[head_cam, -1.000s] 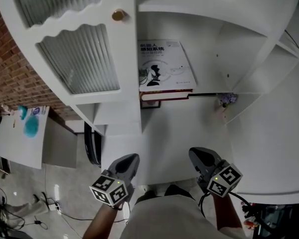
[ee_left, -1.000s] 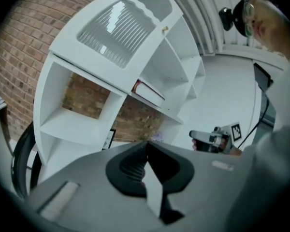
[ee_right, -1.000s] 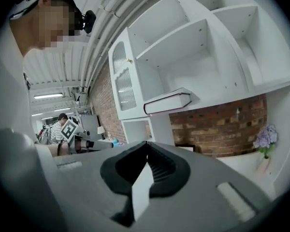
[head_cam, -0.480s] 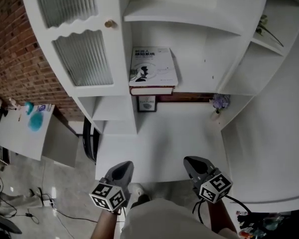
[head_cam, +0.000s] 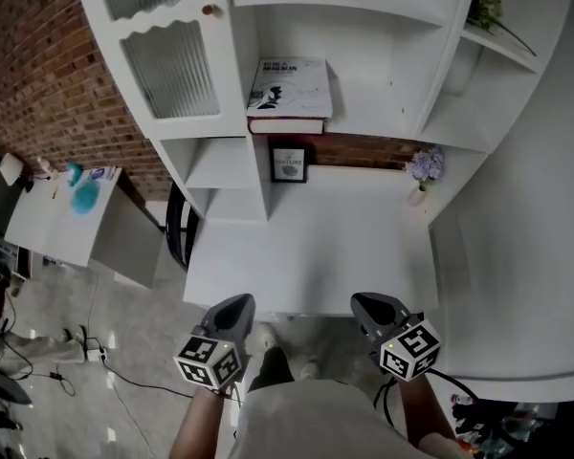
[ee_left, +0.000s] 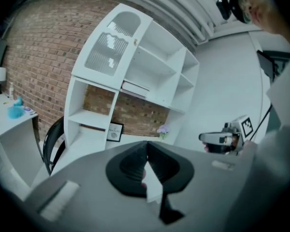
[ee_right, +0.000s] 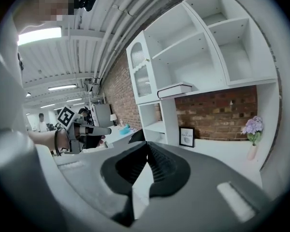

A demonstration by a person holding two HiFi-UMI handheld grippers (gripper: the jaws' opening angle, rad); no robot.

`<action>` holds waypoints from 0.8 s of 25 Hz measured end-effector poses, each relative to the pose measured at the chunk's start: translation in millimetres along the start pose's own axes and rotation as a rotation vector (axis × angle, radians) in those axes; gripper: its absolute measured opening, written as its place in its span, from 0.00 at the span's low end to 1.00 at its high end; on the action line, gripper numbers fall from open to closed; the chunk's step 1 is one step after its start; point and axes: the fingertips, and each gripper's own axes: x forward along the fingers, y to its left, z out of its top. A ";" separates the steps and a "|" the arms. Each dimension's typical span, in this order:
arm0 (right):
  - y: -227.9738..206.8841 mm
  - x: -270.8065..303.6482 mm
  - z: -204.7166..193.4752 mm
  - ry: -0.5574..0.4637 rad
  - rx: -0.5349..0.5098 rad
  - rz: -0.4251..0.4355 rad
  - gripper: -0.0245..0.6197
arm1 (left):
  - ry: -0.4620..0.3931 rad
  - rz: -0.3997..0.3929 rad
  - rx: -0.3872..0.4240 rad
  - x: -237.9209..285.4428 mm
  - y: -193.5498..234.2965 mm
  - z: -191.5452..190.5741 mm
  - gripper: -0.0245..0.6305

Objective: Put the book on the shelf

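Head view. White desk (head_cam: 306, 247) built into a white shelf unit (head_cam: 220, 161), set against a brick wall (head_cam: 48, 75); grey floor with cables (head_cam: 124, 381) at lower left. Ribbed-glass cabinet door (head_cam: 172, 65) with a round knob (head_cam: 209, 10). White side table (head_cam: 62, 228) at left carries a teal object (head_cam: 84, 196); a dark chair (head_cam: 177, 237) stands between it and the desk. The book (head_cam: 289, 89) lies flat in the open compartment above the desk, white cover up, stacked on a red-edged volume (head_cam: 285, 125). Its cover has dark print, too small to read. Below it a framed picture (head_cam: 288, 162) stands at the back of the desk, with purple flowers (head_cam: 423, 170) to the right. The left gripper (head_cam: 234, 304) and right gripper (head_cam: 368, 304) hang off the near desk edge, well apart from the book, both pointing toward the shelves.

Left gripper view. Jaws pressed together, nothing between them (ee_left: 146, 151). The book (ee_left: 135, 87) shows edge-on on its shelf, far ahead and above. The framed picture (ee_left: 114, 131) and flowers (ee_left: 162, 130) are visible, and the right gripper (ee_left: 217, 138) is at the right.

Right gripper view. Jaws pressed together, empty (ee_right: 147, 151). The book (ee_right: 175, 90) lies on the shelf above the brick backing (ee_right: 217, 108). The framed picture (ee_right: 187, 136) appears to read "NATURE". The left gripper (ee_right: 94, 130) is at the left, with a ceiling strip light (ee_right: 41, 35) overhead.
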 end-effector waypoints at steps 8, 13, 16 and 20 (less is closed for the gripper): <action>29.9 -8.1 -6.4 -0.027 0.000 0.022 0.04 | 0.030 0.049 0.103 -33.0 -12.9 -16.4 0.05; 39.5 -4.6 -3.1 -0.049 -0.002 -0.015 0.04 | 0.032 0.052 0.086 -45.3 0.4 -18.6 0.05; 49.9 -4.5 -2.9 -0.059 0.007 -0.029 0.04 | 0.044 0.027 0.069 -52.7 5.6 -18.1 0.05; 58.4 1.8 -5.4 -0.049 -0.001 -0.047 0.04 | 0.049 0.008 0.080 -54.0 14.8 -15.1 0.05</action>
